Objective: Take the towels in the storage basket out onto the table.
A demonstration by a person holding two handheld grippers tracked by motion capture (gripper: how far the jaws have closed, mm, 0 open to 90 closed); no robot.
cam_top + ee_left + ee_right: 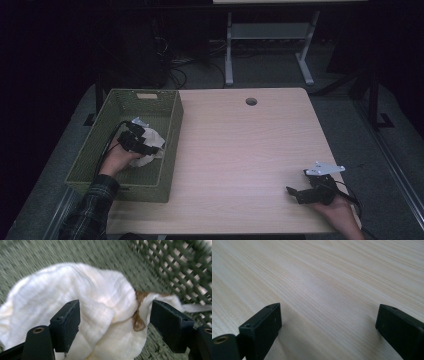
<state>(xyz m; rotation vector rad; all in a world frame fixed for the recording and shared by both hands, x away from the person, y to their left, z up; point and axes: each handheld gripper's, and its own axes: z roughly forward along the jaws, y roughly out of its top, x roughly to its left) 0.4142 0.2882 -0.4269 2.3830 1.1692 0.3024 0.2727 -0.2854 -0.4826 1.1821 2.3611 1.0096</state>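
Straddling the white cloth (100, 315), left gripper (115, 320) jaws apart.

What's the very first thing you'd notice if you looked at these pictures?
The crumpled white cloth with a brown stain, lying inside the green basket at the table's left edge. The left gripper is right over it, jaws open with the cloth between them. The right gripper rests open on the bare wooden table, near its right front corner.
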